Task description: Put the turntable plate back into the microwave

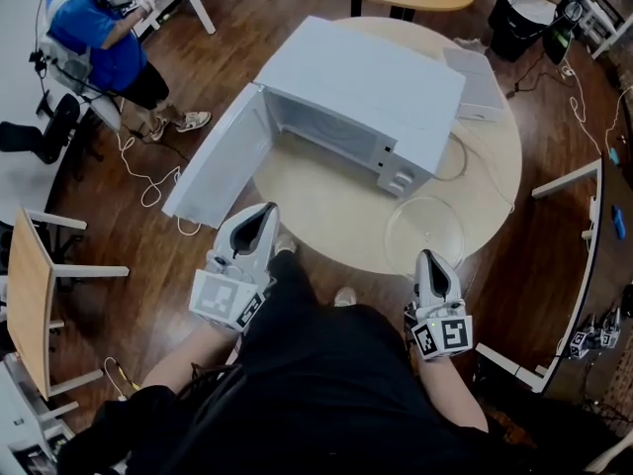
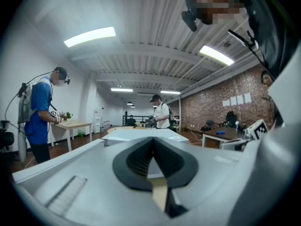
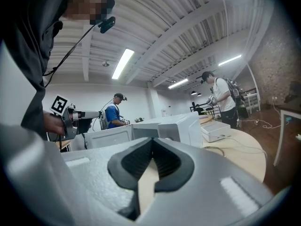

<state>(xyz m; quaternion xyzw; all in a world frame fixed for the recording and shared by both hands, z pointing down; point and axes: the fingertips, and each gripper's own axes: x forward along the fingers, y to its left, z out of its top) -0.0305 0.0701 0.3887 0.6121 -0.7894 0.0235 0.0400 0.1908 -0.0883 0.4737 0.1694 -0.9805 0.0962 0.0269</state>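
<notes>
A white microwave [image 1: 366, 97] stands on the round wooden table [image 1: 316, 216], its door [image 1: 220, 156] swung wide open to the left and its cavity [image 1: 326, 139] showing. The clear glass turntable plate [image 1: 425, 231] lies flat on the table in front of the microwave's right end. My right gripper [image 1: 428, 255] is shut and holds nothing; it sits at the table's front edge, just short of the plate. My left gripper [image 1: 267, 209] is also shut and holds nothing, near the table edge below the open door. The right gripper view shows the microwave [image 3: 174, 128] ahead.
A flat white box [image 1: 480, 82] and a cable [image 1: 465, 161] lie on the table behind and beside the microwave. A person in blue [image 1: 99, 28] stands at the far left. A wooden desk [image 1: 30, 295] is at my left and a white frame [image 1: 584, 226] at my right.
</notes>
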